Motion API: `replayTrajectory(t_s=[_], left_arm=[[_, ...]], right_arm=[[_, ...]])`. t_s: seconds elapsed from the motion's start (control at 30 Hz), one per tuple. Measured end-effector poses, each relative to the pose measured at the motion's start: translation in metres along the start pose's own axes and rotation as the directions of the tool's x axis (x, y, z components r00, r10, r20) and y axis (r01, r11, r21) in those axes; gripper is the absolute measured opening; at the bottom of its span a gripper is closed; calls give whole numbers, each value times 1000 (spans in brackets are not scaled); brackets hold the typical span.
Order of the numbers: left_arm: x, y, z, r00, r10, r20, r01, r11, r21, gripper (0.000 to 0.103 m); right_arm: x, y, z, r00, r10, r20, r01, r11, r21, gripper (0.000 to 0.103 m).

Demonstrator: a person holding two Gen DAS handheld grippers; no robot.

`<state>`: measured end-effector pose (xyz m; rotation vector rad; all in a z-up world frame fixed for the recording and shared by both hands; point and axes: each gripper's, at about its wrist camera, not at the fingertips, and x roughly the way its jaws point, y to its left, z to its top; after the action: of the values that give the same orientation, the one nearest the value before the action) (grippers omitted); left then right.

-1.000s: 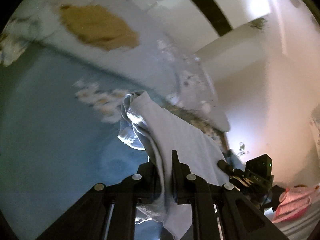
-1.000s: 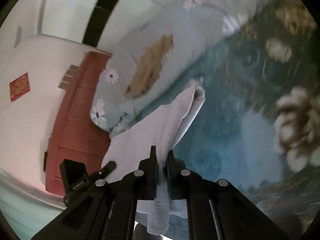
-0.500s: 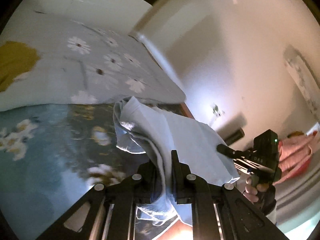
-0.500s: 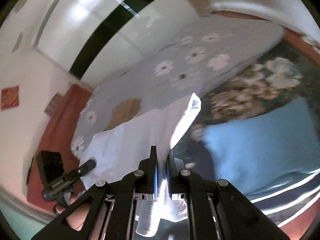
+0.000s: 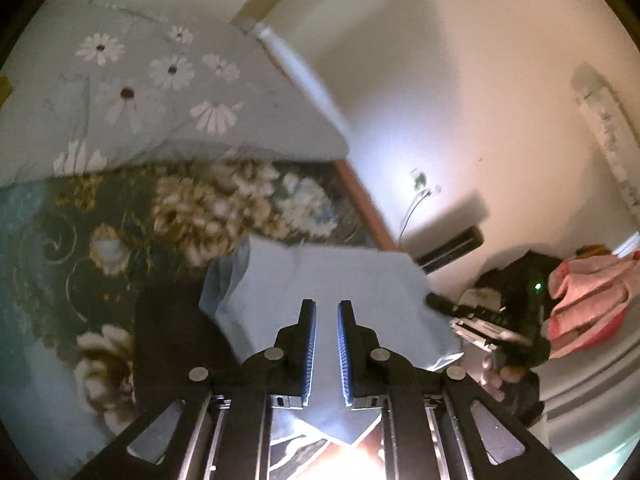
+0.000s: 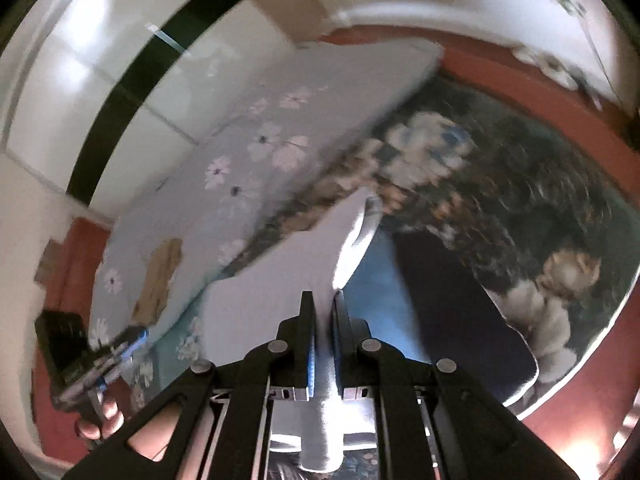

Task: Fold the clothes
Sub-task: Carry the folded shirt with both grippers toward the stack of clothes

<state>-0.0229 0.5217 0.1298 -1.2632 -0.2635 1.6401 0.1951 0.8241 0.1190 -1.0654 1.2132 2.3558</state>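
Note:
A pale blue-white garment (image 5: 320,280) is stretched flat in the air between my two grippers, above the floral bed cover (image 5: 200,208). My left gripper (image 5: 325,308) has a small gap between its fingers, with the cloth lying under and between them. In the right wrist view the same garment (image 6: 288,272) runs between the fingers of my right gripper (image 6: 324,300), which is shut on its edge. The right gripper also shows in the left wrist view (image 5: 440,304), pinching the cloth's far corner.
A grey daisy-print quilt (image 5: 140,92) lies at the head of the bed. A dark folded garment (image 6: 452,312) lies on the bed under the right gripper. Pink clothes (image 5: 588,304) sit off to the right by the white wall. The red bed frame (image 6: 540,92) edges the mattress.
Both grippers swung away from the blue middle of the bed toward its floral end. The garment went from hanging bunched to stretched flat. The left fingers have parted slightly.

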Motion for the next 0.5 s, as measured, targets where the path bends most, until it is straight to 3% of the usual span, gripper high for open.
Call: replayTrajectory(t_s=[0.07,0.17,0.33,0.4,0.5], left_arm=[[7,5,-8,1000,15,-8,-15,1000,-2,11],[16,3,-14,1000,-20,-19,19,1000,-20,11],[39,-17,-21,994,62,-88,-53,994,98,14],[44,-21,-24,990,91,-109,-76,988,135,14],[38,-31,-22,989,130,-74,-112,972,206,14]], right_arm=[[3,-15,0,1000,-7,3,7,1000,17,7],[14,-31,-3,999,-35,-13,35,999,35,7],[20,-48,-2,998,-56,-20,57,996,74,9],[12,-48,-1,996,-87,-1,87,994,64,18],[-5,-38,0,985,-165,42,164,986,16,21]])
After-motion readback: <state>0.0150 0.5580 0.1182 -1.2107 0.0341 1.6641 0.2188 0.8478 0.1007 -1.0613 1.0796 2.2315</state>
